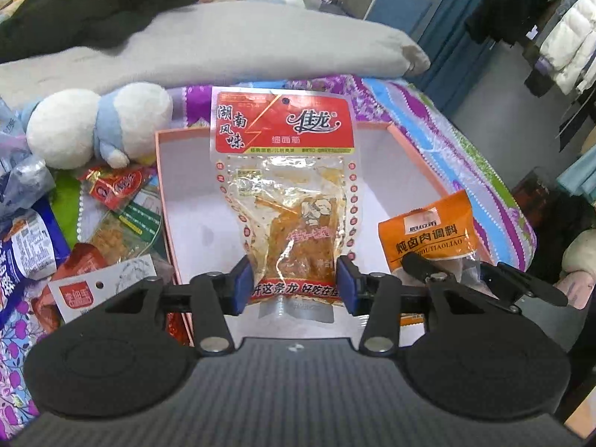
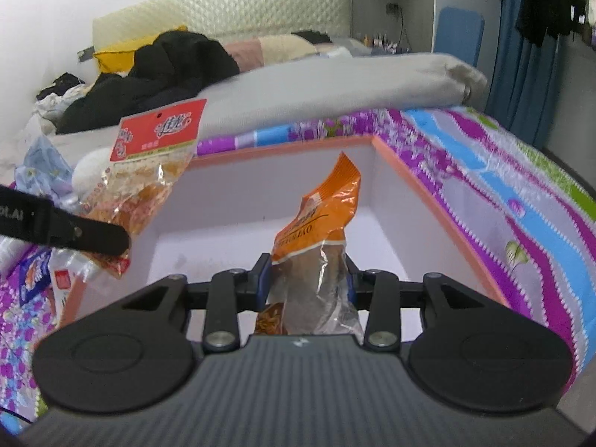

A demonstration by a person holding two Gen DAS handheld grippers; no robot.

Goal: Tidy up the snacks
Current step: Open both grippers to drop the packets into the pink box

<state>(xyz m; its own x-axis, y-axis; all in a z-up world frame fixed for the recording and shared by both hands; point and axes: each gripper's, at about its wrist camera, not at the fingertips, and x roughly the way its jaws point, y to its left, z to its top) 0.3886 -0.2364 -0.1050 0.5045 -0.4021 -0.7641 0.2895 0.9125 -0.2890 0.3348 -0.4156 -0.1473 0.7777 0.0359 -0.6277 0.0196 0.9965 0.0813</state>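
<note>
A clear snack packet with a red header stands upright between the blue pads of my left gripper, which is shut on its lower part. It hangs over a shallow white box with an orange rim. In the right wrist view the same packet is at the box's left edge, with one left gripper finger in front of it. My right gripper is shut on an orange seasoning packet, held upright above the box floor. The orange packet also shows at the box's right side.
A pile of loose snack packets lies left of the box on the patterned bedspread. A white and blue plush toy sits at the box's far left corner. A grey pillow and dark clothes lie behind.
</note>
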